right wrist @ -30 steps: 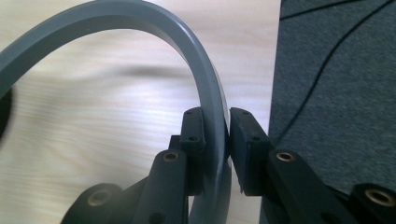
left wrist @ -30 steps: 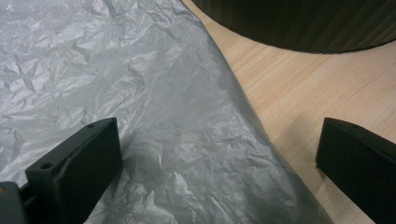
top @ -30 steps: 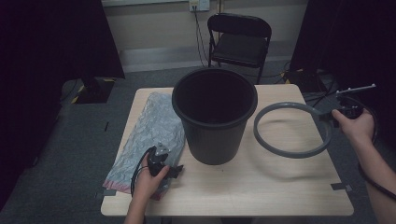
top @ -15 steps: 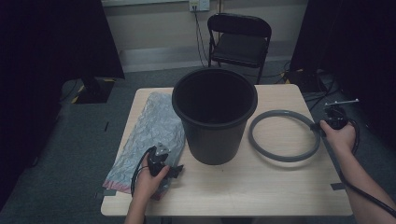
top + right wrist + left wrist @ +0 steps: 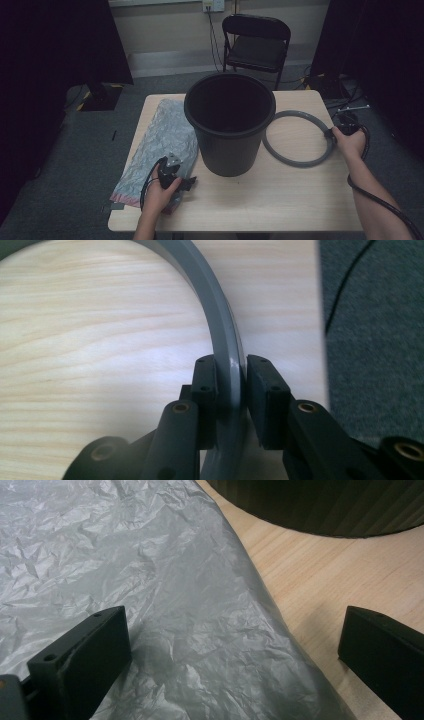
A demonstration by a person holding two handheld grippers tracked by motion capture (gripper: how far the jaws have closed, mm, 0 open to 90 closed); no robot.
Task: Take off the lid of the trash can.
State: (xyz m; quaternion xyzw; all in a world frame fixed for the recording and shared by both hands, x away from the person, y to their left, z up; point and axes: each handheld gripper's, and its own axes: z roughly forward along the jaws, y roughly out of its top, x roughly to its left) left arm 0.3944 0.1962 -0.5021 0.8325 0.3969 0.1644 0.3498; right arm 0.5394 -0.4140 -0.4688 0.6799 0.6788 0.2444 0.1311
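Right gripper [image 5: 231,390] clamps ring [image 5: 220,335], laid on table [image 5: 280,195]; left gripper [image 5: 235,650] open over bag [image 5: 125,580]. Bin [image 5: 230,125] unlined.

Black bucket [image 5: 230,135]: upright on the table [image 5: 280,200], between the left claw [image 5: 187,181] and the right claw [image 5: 330,132], nearer the left one. Open top, dark inside. Its ribbed wall [image 5: 325,505] lies just ahead of the left claw in the left gripper view.

Table: pale wood grain, bare in front of both claws.

Folding chair [image 5: 256,45]: black, open, on the floor beyond the bucket, well apart from both claws.

Wall socket [image 5: 212,5]: behind the chair, with a cord hanging down.

Loose cables [image 5: 345,92]: on the grey carpet [image 5: 75,165], just beyond the right claw.

Dark curtains [image 5: 55,45]: to either side.
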